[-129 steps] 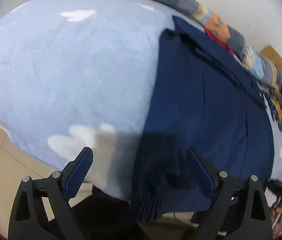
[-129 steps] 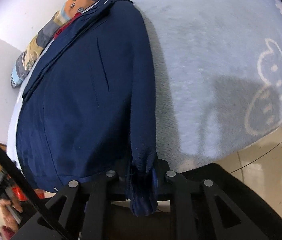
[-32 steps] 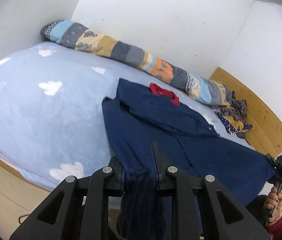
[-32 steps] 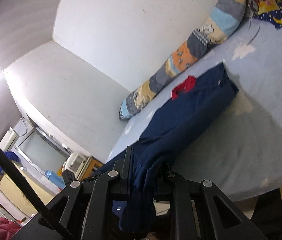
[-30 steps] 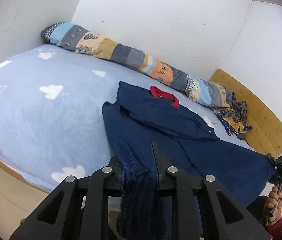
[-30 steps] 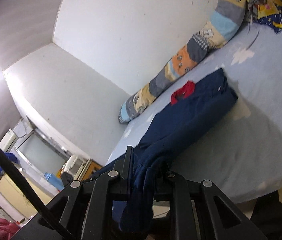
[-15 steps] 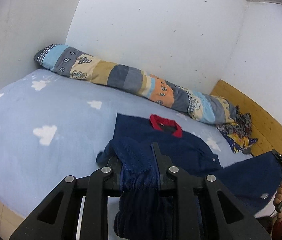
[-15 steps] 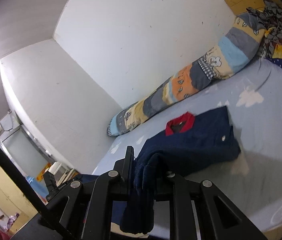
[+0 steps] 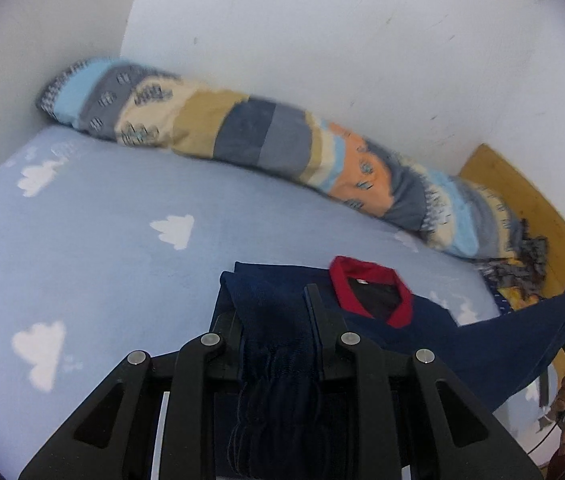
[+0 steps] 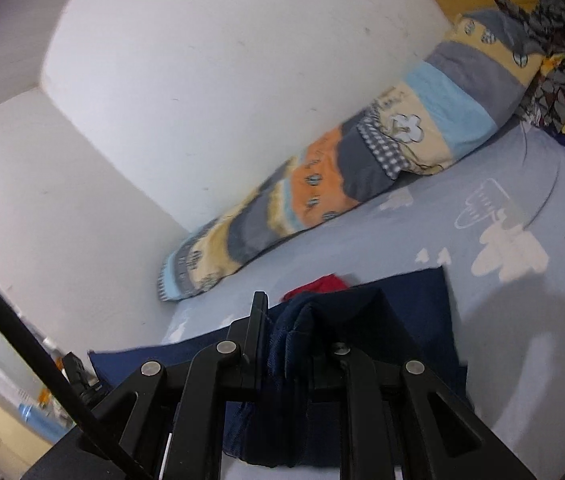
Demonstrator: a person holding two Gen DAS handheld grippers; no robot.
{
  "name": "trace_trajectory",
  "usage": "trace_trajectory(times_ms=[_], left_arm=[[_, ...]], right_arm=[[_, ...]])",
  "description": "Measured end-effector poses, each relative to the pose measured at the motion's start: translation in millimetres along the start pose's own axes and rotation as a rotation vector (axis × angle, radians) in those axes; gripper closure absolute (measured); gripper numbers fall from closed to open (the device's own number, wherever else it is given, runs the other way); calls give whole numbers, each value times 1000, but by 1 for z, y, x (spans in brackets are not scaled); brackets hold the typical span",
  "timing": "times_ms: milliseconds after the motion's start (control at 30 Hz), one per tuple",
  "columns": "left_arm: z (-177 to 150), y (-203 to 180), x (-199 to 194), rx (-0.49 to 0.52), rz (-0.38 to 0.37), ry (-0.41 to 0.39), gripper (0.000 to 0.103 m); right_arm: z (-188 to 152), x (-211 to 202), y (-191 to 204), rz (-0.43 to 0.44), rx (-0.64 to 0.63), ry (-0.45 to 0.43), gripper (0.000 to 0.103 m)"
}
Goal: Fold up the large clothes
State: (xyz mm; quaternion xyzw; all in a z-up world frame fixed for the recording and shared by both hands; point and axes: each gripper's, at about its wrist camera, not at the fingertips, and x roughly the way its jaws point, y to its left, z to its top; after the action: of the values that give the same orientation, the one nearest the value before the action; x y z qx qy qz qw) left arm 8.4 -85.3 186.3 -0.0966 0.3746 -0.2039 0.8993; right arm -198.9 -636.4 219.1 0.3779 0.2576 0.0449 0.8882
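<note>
Blue cloud-print bed (image 9: 94, 248) carrying navy jacket (image 9: 422, 316), red collar (image 9: 366, 276) lying toward bolster-side edge. Left hand-held gripper (image 9: 272, 316) and right hand-held gripper (image 10: 290, 332) both clenching hem, carrying it toward collar; next: laying hem flat, aligning edges.

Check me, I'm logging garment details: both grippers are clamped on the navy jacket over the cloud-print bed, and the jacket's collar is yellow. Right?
Not quite: the collar is red, not yellow, as the left wrist view shows. The rest holds: the left gripper and right gripper are both shut on the navy jacket over the cloud-print bed.
</note>
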Motion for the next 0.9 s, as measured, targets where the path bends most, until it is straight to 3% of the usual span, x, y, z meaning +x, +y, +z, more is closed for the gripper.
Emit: trace_trajectory(times_ms=[167, 367, 400, 433, 467, 500, 533, 567, 733, 833, 900], left_arm=[[19, 13, 119, -14, 40, 142, 80], [11, 28, 219, -53, 91, 276, 76], [11, 31, 226, -71, 77, 285, 70], [12, 34, 232, -90, 55, 293, 58], [12, 36, 235, -110, 32, 304, 51], [14, 39, 239, -148, -7, 324, 37], [17, 40, 239, -168, -32, 328, 31], [19, 40, 237, -174, -42, 319, 30], [33, 52, 206, -236, -129, 262, 20], [38, 68, 189, -270, -142, 210, 14], [39, 81, 176, -292, -92, 171, 14]], right_arm=[[29, 83, -60, -104, 88, 45, 87], [30, 187, -134, -239, 134, 158, 86], [29, 197, -143, -248, 153, 170, 86], [28, 206, -153, -247, 186, 174, 85], [28, 215, -163, -244, 225, 185, 75], [28, 220, -169, -245, 244, 194, 65], [29, 223, -174, -247, 265, 191, 45], [30, 221, -178, -243, 287, 175, 36], [39, 196, -185, -129, 411, 122, 34], [43, 183, -160, -116, 316, 122, 34], [44, 177, -147, -126, 260, 119, 34]])
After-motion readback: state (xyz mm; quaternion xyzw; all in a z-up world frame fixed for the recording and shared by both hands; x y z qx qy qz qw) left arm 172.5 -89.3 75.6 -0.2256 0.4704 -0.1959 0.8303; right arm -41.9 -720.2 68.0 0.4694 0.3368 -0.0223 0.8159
